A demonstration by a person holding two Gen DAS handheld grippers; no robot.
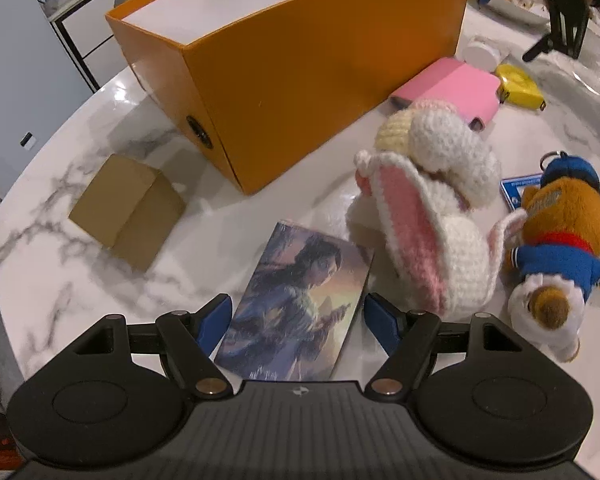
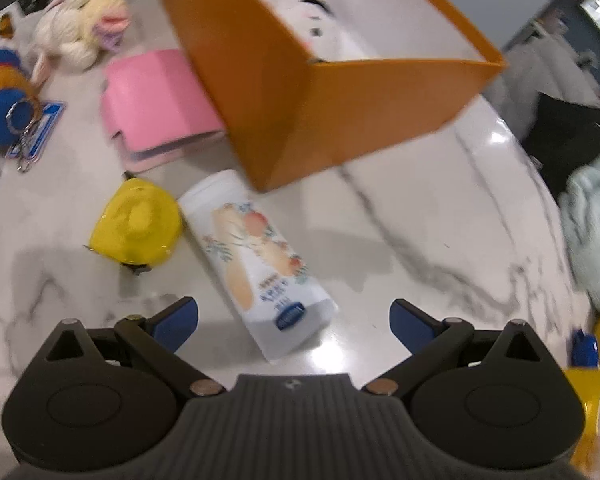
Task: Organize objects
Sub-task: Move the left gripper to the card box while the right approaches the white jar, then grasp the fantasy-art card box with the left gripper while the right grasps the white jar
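An illustrated card (image 1: 296, 300) lies flat on the white marble table (image 1: 80, 280). My left gripper (image 1: 298, 318) is open, with a blue pad on either side of the card and small gaps showing. A white printed pack (image 2: 260, 264) lies on its side beside a yellow tape measure (image 2: 136, 224). My right gripper (image 2: 294, 322) stands wide open over the pack's near end, its pads well clear. The open orange box (image 1: 300, 80) (image 2: 340, 100) stands behind both, with a white plush toy (image 2: 320, 20) inside.
A small brown carton (image 1: 128, 208) sits left of the card. A crochet bunny (image 1: 432, 208), a bear plush (image 1: 560, 248) with a keyring, a blue card (image 1: 512, 192) and a pink case (image 1: 452, 88) lie to the right. A yellow cup (image 2: 596, 400) lies near the table's rounded edge.
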